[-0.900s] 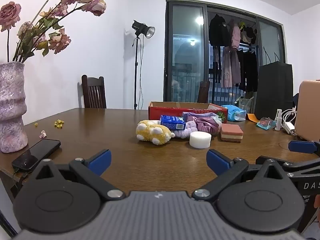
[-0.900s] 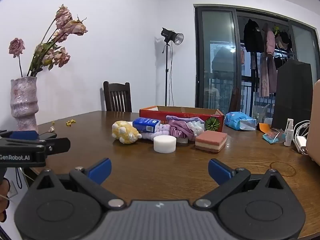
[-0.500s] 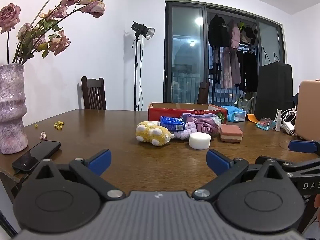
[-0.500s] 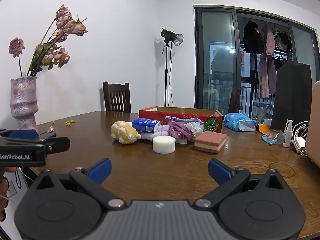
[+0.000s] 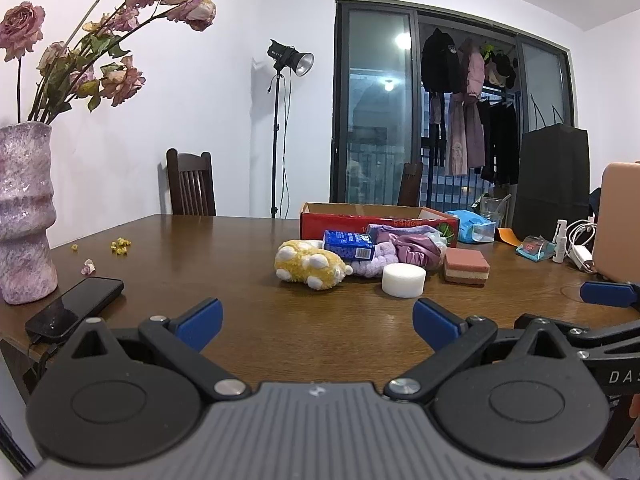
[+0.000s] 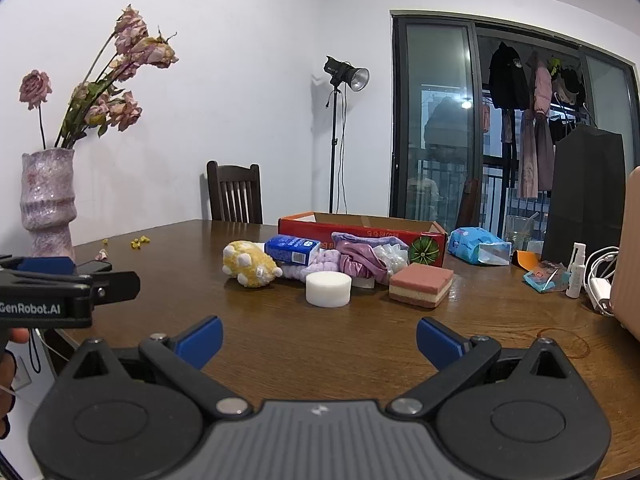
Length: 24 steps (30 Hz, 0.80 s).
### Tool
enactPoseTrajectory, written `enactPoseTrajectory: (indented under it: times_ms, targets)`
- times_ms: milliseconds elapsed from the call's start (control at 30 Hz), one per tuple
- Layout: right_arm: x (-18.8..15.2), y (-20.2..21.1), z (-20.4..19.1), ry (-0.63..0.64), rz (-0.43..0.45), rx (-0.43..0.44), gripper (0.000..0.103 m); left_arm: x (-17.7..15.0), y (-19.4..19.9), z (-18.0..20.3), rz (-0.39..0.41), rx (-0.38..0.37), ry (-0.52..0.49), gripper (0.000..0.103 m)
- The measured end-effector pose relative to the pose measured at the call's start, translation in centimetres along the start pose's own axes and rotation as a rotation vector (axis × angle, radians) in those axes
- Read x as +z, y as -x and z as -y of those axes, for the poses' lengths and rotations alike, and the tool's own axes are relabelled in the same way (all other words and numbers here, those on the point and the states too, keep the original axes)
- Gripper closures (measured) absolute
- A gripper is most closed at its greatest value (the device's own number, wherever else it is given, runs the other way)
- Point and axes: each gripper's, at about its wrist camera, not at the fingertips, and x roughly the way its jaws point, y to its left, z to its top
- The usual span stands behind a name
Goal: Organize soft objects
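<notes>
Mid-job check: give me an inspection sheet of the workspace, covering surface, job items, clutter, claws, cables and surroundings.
Surface: brown wooden table, petals scattered far left.
Job's things: yellow plush toy, white round sponge, layered pink sponge, purple fabrics, blue packet, all outside the red cardboard box.
Clutter: phone, vase of dried roses, wipes pack, spray bottle.
Claws: left claw and right claw open, empty, short of the pile.
Cables: white charger cable at right edge.
Surroundings: chair, studio light, hanging clothes.
</notes>
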Motion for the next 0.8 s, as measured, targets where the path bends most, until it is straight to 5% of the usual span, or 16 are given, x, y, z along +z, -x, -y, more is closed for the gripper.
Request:
enactPoseTrajectory:
  times_ms: [800]
  targets:
    - [0.01,0.19,-0.46,0.028,0.009,0.007,0.000,0.04,0.06,0.07,0.006,-0.003,-0.002,0.000]
